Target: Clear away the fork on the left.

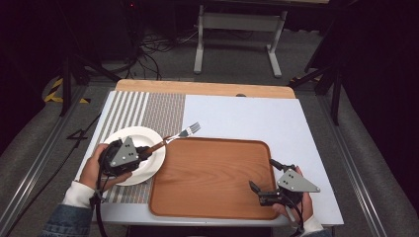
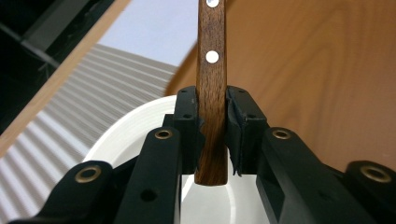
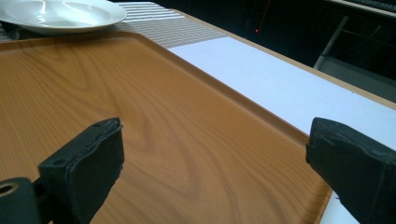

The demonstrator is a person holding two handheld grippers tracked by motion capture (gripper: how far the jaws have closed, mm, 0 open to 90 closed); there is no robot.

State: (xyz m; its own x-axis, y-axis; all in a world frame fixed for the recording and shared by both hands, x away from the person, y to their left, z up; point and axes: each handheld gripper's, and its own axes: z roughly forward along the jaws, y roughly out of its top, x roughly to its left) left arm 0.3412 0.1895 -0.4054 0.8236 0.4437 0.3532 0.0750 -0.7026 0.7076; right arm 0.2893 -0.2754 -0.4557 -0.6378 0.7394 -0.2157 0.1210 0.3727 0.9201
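A: What does the bench (image 1: 237, 118) carry?

B: A white sheet covers most of it, with a bare wooden strip along the twelve o'clock edge. A striped grey placemat (image 1: 148, 111) lies at nine to ten o'clock, a white plate (image 1: 148, 140) on it, and a wooden tray (image 1: 212, 177) sits in the middle toward six o'clock, its rim just beside the plate.

A: And the room?

B: Dark. A grey floor, loose cables and a white metal frame (image 1: 239, 29) stand at twelve o'clock.

A: The left tongs (image 1: 146, 152)?

B: Narrowly set and clamped on the wooden handle of a fork (image 1: 180, 134). From the left gripper view the pads (image 2: 187, 121) press both sides of the handle near its end. The fork hangs over the plate's edge, tines pointing toward two o'clock over the white sheet.

A: The right tongs (image 1: 263, 175)?

B: Spread wide, holding nothing, above the tray's corner at five o'clock. Their pads (image 3: 93, 154) frame bare wood.
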